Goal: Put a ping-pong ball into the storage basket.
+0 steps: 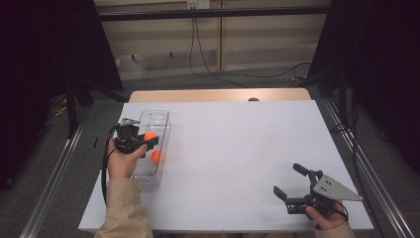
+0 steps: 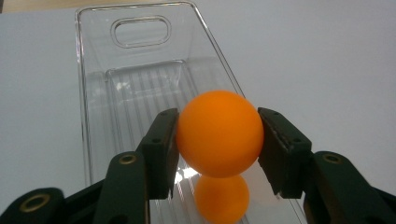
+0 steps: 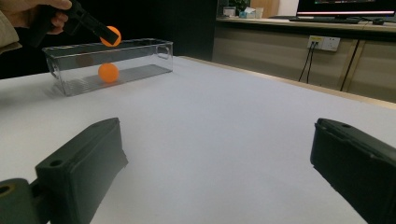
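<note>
A white desk (image 1: 237,148) stands on grey floor (image 1: 74,163), its wooden edge (image 1: 218,95) showing at the far side. Black cables (image 1: 208,69) trail beneath a wall socket (image 1: 197,4). Dark curtains (image 1: 44,49) hang at both sides.

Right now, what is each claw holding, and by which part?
The left claw grips an orange ball by its two opposite sides, above the clear bin. The right claw stands open and holds nothing.
</note>
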Demonstrator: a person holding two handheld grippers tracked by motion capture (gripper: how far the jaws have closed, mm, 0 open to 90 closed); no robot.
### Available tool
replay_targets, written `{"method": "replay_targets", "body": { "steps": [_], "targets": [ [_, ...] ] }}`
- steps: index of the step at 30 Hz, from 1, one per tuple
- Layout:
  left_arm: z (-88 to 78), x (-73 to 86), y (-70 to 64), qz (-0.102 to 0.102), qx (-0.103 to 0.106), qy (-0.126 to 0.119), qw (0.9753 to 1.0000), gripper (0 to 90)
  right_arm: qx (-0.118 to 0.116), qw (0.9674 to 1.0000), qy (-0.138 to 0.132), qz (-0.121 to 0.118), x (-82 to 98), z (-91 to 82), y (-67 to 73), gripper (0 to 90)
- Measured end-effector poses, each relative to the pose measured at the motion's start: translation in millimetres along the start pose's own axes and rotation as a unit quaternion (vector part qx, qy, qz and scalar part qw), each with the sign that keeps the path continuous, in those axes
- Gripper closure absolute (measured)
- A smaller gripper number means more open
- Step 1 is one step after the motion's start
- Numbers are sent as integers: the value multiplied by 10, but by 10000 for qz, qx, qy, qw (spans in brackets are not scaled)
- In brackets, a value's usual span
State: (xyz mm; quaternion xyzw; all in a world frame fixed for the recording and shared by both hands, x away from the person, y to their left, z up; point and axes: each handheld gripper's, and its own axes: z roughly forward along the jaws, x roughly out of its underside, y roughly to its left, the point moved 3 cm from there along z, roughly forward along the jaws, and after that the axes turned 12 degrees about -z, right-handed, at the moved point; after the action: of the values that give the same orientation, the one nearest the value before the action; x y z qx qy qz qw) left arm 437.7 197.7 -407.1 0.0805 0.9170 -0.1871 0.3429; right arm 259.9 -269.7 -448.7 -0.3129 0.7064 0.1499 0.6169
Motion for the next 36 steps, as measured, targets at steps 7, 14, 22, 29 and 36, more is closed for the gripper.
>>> {"method": "replay_targets", "body": {
  "steps": [7, 14, 22, 29, 36],
  "targets": [
    [21, 8, -1, -18, -30, 33, 10000, 508, -2, 10000, -2, 8, -1, 1, 1, 21],
    [36, 16, 8, -32, -64, 69, 10000, 508, -10, 10000, -1, -4, 0, 1, 1, 21],
    [55, 27, 15, -30, -101, 110, 9999, 507, -13, 10000, -1, -3, -1, 0, 2, 21],
    [65, 37, 32, -58, -154, 126, 9998, 506, -13, 10000, -9, -17, -2, 0, 0, 21],
    [71, 48, 50, -78, -226, 164, 9996, 505, -11, 10000, -9, -16, -2, 0, 0, 21]
  ]
}}
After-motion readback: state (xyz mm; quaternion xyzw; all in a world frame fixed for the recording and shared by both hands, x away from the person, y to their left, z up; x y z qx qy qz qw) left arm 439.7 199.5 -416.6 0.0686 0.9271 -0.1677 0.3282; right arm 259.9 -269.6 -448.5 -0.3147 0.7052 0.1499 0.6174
